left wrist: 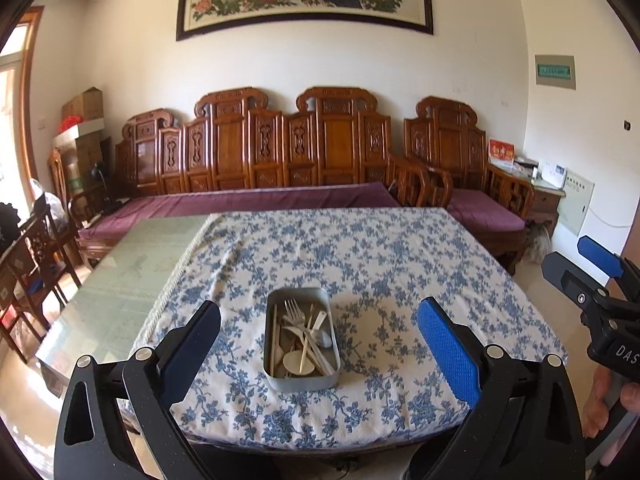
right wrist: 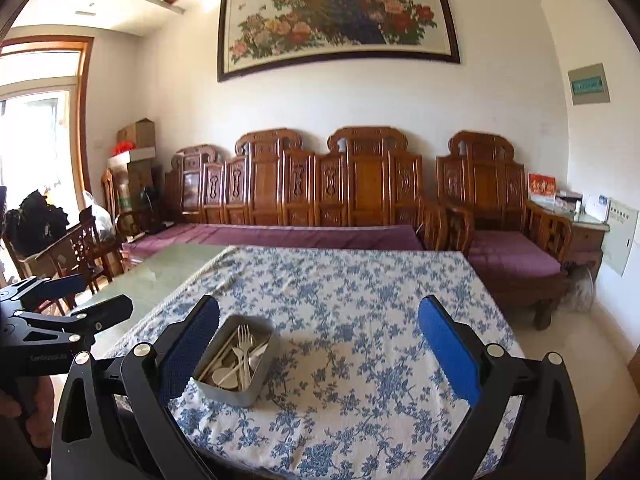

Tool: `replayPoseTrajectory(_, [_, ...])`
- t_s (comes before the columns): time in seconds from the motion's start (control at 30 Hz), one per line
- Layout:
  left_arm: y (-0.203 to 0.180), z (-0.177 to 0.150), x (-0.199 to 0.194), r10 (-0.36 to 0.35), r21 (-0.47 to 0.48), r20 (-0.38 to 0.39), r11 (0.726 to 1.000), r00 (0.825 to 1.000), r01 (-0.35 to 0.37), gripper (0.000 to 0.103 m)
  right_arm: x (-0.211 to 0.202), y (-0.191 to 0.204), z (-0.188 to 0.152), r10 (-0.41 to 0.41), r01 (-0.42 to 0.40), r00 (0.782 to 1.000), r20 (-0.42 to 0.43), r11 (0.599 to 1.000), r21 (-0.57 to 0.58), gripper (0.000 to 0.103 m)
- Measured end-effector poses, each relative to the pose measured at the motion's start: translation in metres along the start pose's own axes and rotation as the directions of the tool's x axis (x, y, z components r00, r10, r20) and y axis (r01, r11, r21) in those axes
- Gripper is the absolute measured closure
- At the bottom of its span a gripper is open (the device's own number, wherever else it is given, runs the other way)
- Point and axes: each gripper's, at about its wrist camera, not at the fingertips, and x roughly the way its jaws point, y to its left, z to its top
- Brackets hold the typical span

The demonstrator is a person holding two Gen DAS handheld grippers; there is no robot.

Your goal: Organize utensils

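Blue ribbed pads line both the left tongs (left wrist: 318,344) and right tongs (right wrist: 318,344), spread wide and empty above the bench's near edge. Better to pinch one thin handle from above. Just beyond, a rounded metal tin (left wrist: 301,338) on the floral cloth (left wrist: 360,248) holds jumbled pale plastic forks (left wrist: 294,312), spoons and chopsticks.

Home living rm: carved wood sofa (left wrist: 256,152), peacock painting (right wrist: 340,20).
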Motion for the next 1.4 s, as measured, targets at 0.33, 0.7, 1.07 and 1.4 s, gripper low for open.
replayPoseTrajectory(0.33, [-0.003,0.006,-0.022,0.021,0.006,0.061,1.000,0.998,-0.022,0.008,-0.013,-0.004,0.007,-0.011,0.011,0.999,0.034,1.000,0.006,0.003])
replayPoseTrajectory(0.7, [-0.005,0.006,-0.024,0.017,0.006,0.074,1.000,0.997,-0.017,0.008,-0.011,-0.002,0.007,-0.012,0.012,1.000,0.026,1.000,0.007,0.003])
replayPoseTrajectory(1.07, [-0.005,0.004,-0.026,0.007,-0.002,0.084,1.000,0.996,-0.006,0.008,-0.009,0.000,0.008,-0.012,0.012,1.000,0.017,1.000,0.006,0.003])
replayPoseTrajectory(1.4, [-0.007,0.004,-0.025,0.003,-0.002,0.087,1.000,0.996,-0.003,0.008,-0.009,0.000,0.007,-0.010,0.010,1.000,0.018,1.000,0.009,0.003])
